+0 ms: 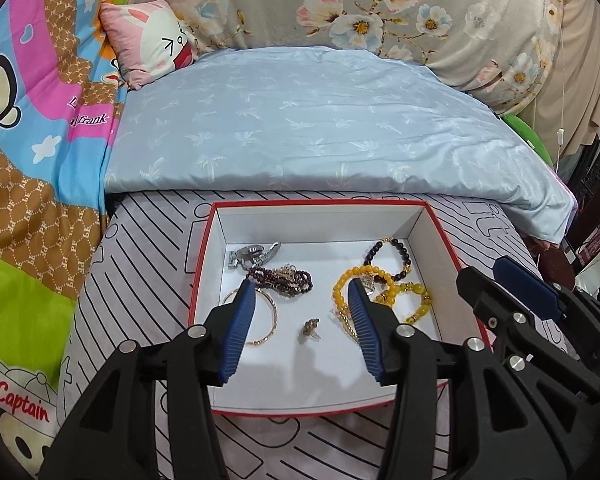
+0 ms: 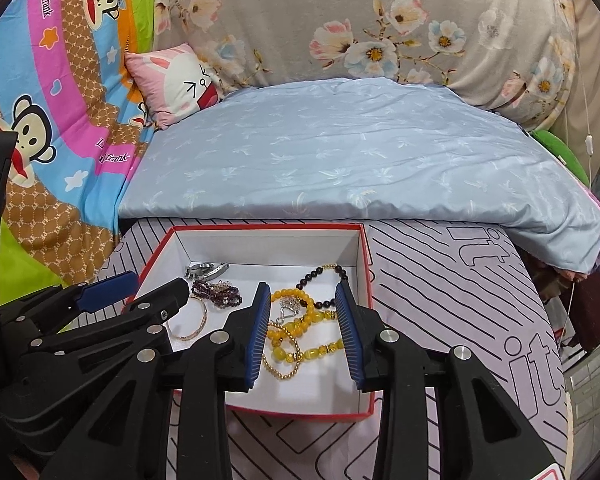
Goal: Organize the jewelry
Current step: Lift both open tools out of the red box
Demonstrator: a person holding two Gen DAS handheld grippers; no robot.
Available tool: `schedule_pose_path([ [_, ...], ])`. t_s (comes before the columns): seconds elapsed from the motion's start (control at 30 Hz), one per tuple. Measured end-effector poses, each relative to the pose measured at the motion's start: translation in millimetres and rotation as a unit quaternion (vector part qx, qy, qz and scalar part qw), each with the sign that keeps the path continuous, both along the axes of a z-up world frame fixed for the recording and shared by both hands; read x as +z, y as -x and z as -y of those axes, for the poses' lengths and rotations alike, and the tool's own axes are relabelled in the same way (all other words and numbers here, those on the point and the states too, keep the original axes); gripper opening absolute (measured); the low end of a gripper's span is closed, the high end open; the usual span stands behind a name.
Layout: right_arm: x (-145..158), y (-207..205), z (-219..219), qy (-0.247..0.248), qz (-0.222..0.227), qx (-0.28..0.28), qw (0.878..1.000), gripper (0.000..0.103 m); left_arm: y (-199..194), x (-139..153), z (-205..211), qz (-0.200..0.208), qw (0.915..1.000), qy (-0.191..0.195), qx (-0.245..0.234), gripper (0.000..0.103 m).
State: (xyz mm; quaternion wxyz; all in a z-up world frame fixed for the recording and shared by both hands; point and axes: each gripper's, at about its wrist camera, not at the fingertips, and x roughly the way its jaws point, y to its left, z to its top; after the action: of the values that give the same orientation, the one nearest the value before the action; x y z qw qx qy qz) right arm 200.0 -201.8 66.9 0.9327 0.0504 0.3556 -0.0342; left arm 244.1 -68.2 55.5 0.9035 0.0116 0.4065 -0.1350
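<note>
You are looking across a bed (image 1: 148, 240) covered by a pale sheet with black line drawings, a folded light-blue quilt (image 1: 320, 120) lying behind it, a floral duvet (image 1: 380, 4) heaped further back, and a cartoon monkey blanket (image 1: 40, 140) along the left. A small pink rabbit pillow (image 1: 152, 40) leans between the blanket and the quilt.

On the sheet, just in front of the quilt, sits your red-edged box (image 1: 440, 232) with a white inside; all the jewelry lies on its floor. Your left claw (image 1: 302, 304) hangs over the box's near half with its blue pads parted about halfway and nothing between them. Your right claw (image 2: 303, 316) hovers over the right side of the box, its pads a moderate gap apart, framing the yellow pieces below without pressing on them.

On the right of the box, the yellow bead bracelets (image 2: 300, 320) lie tangled together with a fine gold-bead chain (image 2: 284, 364), and a dark bead bracelet (image 2: 320, 284) rests just behind them. On the left, a thin gold bangle (image 1: 270, 320) lies beside a garnet-coloured bead strand (image 1: 288, 280), with a silver metal piece (image 1: 254, 254) near the back-left corner. A tiny brownish ornament (image 1: 310, 326) lies alone in the middle of the floor.
</note>
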Motion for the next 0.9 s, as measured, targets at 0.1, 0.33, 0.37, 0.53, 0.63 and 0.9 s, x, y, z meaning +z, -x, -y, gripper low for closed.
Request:
schedule_pose_path([
  [0.1,1,5,2,-0.001,0.001,-0.002,1.0,0.037,2,-1,-2,-0.009,0.9999,0.007,0.002,0.054],
  [0.33,1,9,3,0.0,0.002,-0.003,1.0,0.038,3,-6,-7,-0.033,0.9993,0.019,0.007,0.066],
  [0.37,1,10,4,-0.001,0.001,-0.003,1.0,0.039,3,-7,-8,-0.036,0.9991,0.021,0.008,0.067],
  [0.53,0,13,3,-0.003,0.002,-0.001,1.0,0.046,5,-10,-13,-0.037,0.9991,0.02,0.009,0.069],
  [0.63,-2,16,-1,0.001,0.002,0.0,1.0,0.047,8,-11,-15,-0.036,0.9991,0.017,0.011,0.07],
  [0.9,-1,31,-10,0.016,0.008,-0.005,1.0,0.053,20,-10,-22,-0.023,0.9995,0.004,0.021,0.073],
])
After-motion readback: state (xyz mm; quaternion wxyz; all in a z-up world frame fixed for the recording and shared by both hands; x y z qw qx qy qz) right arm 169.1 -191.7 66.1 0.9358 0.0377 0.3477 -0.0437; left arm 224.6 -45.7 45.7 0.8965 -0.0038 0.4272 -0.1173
